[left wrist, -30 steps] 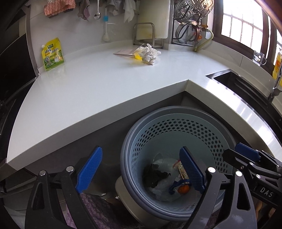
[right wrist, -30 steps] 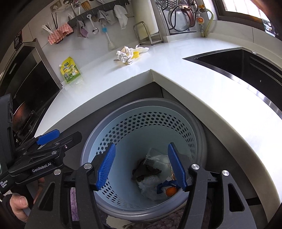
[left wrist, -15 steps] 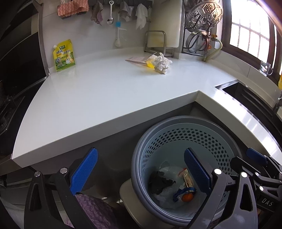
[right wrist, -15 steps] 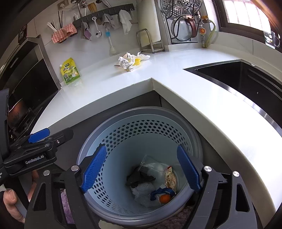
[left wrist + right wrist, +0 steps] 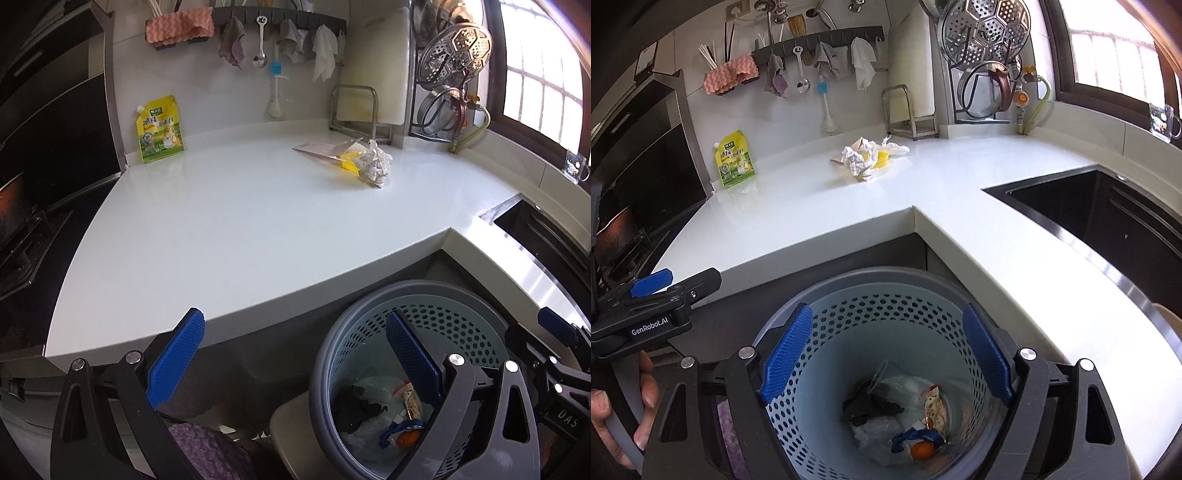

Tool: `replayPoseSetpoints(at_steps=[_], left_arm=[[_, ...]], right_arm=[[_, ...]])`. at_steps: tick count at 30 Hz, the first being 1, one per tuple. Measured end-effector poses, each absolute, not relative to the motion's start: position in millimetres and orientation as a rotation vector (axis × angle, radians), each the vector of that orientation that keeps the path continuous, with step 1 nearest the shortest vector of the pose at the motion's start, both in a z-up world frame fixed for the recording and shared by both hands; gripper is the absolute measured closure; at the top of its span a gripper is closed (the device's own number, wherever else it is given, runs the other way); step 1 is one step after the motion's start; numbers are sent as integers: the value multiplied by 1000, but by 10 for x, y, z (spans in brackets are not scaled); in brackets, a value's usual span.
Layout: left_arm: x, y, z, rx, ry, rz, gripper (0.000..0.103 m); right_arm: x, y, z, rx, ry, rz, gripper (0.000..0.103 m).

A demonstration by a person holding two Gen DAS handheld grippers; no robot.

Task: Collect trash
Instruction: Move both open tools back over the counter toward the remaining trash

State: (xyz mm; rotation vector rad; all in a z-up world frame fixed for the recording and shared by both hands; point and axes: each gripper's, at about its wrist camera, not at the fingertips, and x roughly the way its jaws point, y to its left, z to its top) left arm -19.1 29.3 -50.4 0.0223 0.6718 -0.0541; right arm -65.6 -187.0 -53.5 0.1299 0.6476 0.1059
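Right wrist view showed both grippers, left and right, with fingers spread wide and empty, having just opened above the perforated blue-grey plastic bin. Crumpled white-and-yellow paper trash lay near the white table's back edge; possibly flimsy, it could slip from a loose pinch.

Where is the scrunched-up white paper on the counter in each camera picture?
Left wrist view: the crumpled white paper lies on the white counter, upper right of centre, before the metal rack.
Right wrist view: the same paper lies upper middle, left of that rack.
Shared landmark: the yellow-green pouch leaning on the wall, left of the paper in both.
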Motion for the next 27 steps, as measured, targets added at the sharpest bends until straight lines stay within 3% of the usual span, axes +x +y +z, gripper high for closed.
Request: replayPoseSetpoints(at_steps=[27], left_arm=[[1152, 657, 158, -34, 564, -20, 6]], right_arm=[[1148, -1645, 22, 83, 645, 159, 23]])
